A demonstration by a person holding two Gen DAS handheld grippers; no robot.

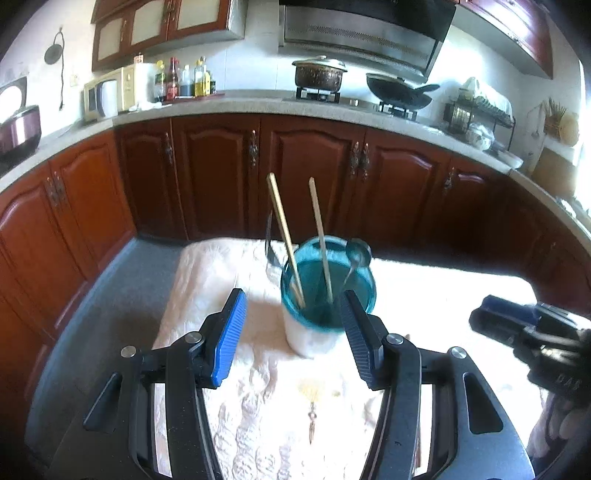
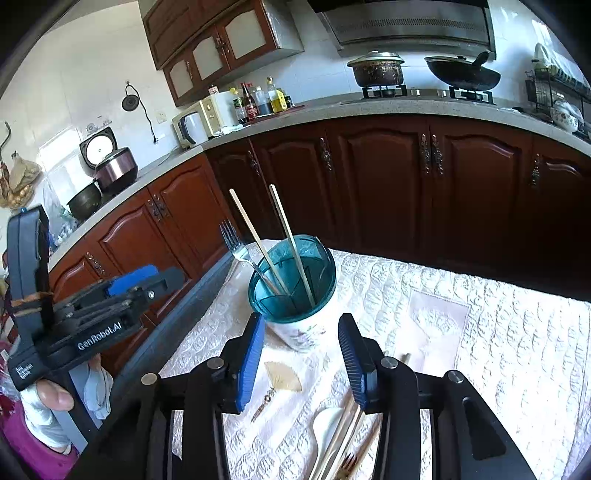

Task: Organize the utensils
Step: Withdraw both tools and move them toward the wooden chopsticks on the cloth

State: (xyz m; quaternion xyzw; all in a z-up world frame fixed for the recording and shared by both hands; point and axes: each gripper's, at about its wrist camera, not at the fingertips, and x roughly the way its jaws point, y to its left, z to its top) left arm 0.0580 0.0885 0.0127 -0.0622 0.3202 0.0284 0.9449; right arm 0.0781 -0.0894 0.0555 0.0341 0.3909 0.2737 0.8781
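Below right hand-held gripper (image 2: 301,356): loose utensils (image 2: 343,439).

"GenRobot.AI" printed on left gripper (image 2: 146,282) body (smaller side label unreadable).

A home kitchen is showing here. Dark wooden cabinets (image 2: 388,184) are running across the middle of the frame under a grey counter (image 2: 332,107). At the top right a pot (image 2: 376,68) and a wok (image 2: 463,75) are sitting on a gas stove (image 2: 424,92) beneath a steel hood (image 2: 410,26). At upper left, a microwave (image 2: 194,123) and bottles (image 2: 258,99) are standing on the counter, a rice cooker (image 2: 109,160) is sitting open further left, and a dish rack (image 1: 476,114) is standing at the right.
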